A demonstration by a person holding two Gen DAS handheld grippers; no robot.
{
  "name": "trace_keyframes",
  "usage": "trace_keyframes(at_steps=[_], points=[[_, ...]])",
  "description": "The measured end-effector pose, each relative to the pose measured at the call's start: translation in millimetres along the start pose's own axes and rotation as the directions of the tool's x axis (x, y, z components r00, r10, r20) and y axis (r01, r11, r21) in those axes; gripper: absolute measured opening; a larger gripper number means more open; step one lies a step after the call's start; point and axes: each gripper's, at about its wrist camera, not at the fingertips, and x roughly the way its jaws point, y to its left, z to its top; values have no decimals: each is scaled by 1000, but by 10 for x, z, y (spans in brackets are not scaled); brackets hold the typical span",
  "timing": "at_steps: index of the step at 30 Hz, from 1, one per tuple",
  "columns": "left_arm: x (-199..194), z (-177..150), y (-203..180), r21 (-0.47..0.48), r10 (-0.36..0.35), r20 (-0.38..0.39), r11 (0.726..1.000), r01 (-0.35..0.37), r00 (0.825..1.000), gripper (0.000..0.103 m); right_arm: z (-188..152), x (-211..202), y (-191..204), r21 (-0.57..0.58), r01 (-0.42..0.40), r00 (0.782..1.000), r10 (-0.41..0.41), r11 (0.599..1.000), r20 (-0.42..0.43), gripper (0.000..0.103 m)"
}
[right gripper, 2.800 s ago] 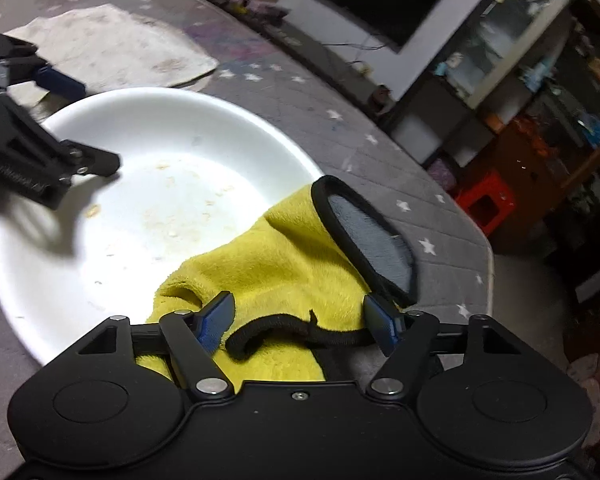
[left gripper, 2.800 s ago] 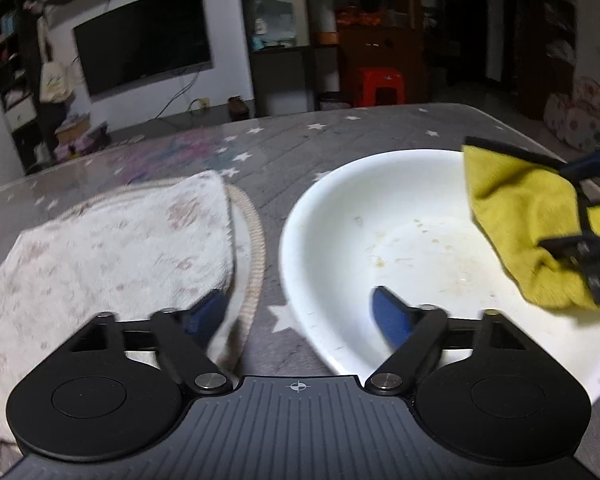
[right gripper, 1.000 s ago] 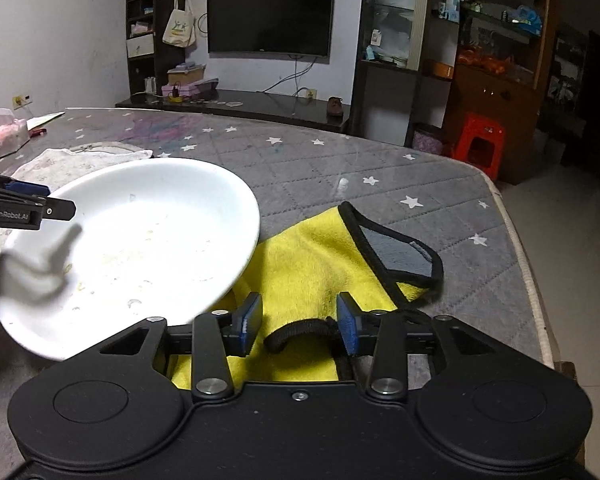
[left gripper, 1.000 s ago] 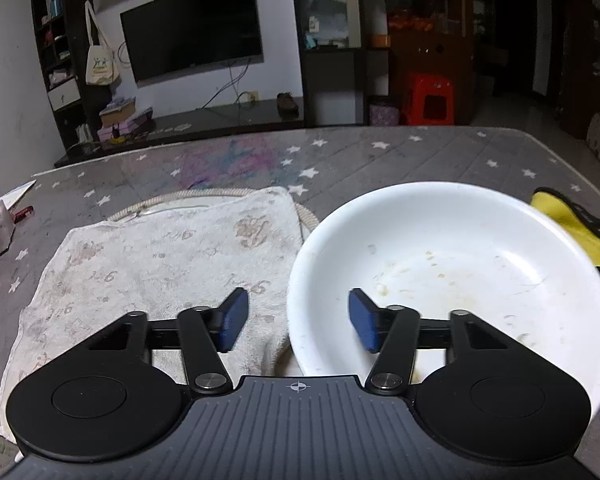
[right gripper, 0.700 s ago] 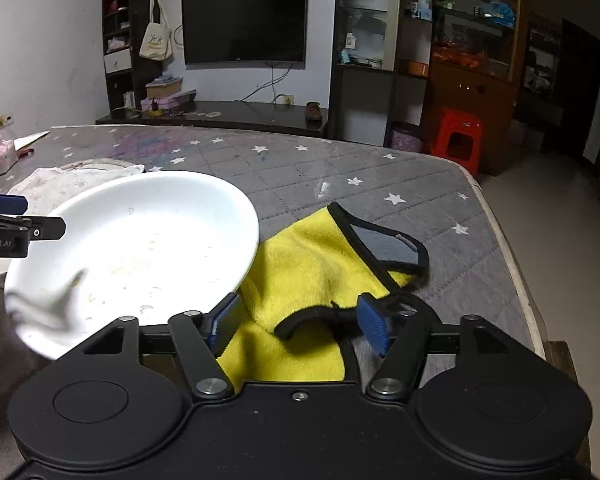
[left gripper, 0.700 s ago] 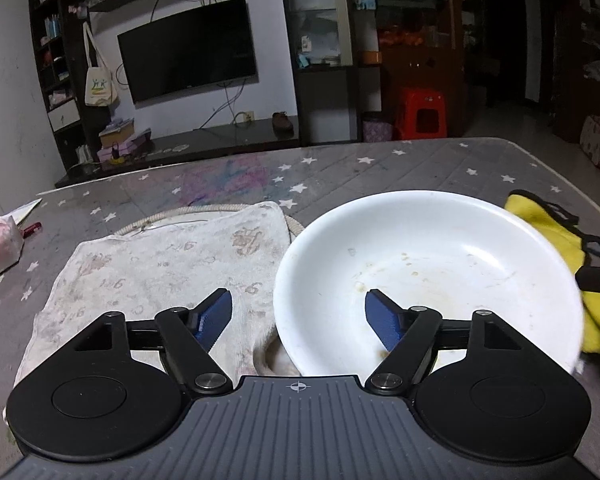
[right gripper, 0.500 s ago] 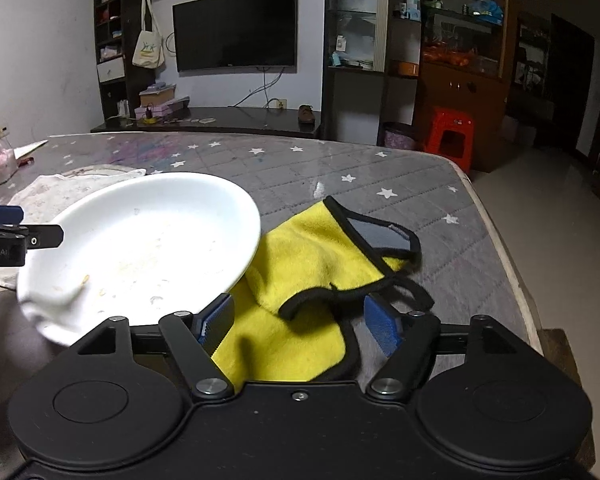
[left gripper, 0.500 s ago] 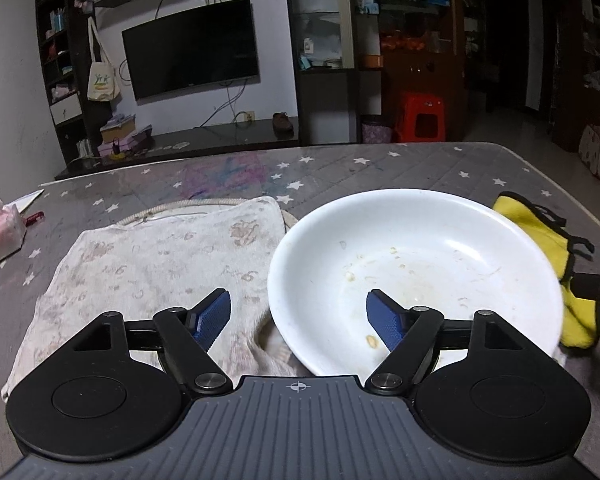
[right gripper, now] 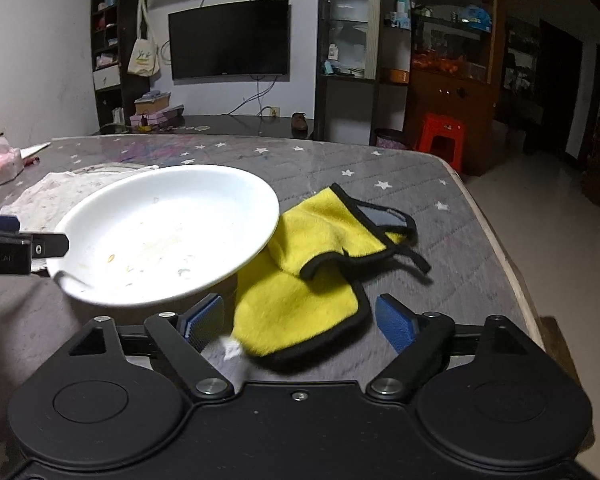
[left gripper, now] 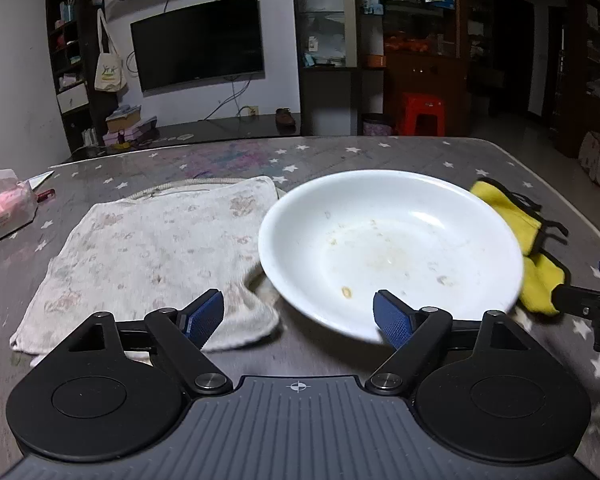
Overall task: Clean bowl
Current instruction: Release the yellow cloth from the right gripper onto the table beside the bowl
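A white bowl (left gripper: pixel 392 248) with small food bits inside sits on the grey starred table; it also shows in the right wrist view (right gripper: pixel 168 232). A yellow cloth (right gripper: pixel 312 276) with a black edge lies right of the bowl, partly under its rim; it also shows in the left wrist view (left gripper: pixel 528 240). My left gripper (left gripper: pixel 298 316) is open and empty, just in front of the bowl's near rim. My right gripper (right gripper: pixel 300 320) is open and empty, with the cloth's near end lying between its fingers.
A stained white towel (left gripper: pixel 152 248) lies left of the bowl. A pink packet (left gripper: pixel 4 212) sits at the far left. The table's right edge (right gripper: pixel 512 264) drops to the floor. A TV and shelves stand beyond the table.
Both grippers opened and drew back. The right one let go of the yellow cloth, which now lies on the table. The bowl rests flat beside the towel.
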Motion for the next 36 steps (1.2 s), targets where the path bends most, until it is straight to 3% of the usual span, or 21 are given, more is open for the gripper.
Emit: trace_keyframes(at_steps=[9, 28, 36], points=[[-163, -296, -32, -34, -16, -38, 999, 14, 999, 86, -290, -143, 37, 77, 6, 1000, -6, 997, -3, 91], [-283, -606, -173, -17, -48, -142, 999, 46, 989, 87, -592, -350, 251, 90, 16, 1000, -14, 996, -26, 95], [-315, -651, -130, -31, -54, -141, 998, 50, 989, 87, -659, -416, 288, 85, 19, 999, -16, 996, -32, 96]])
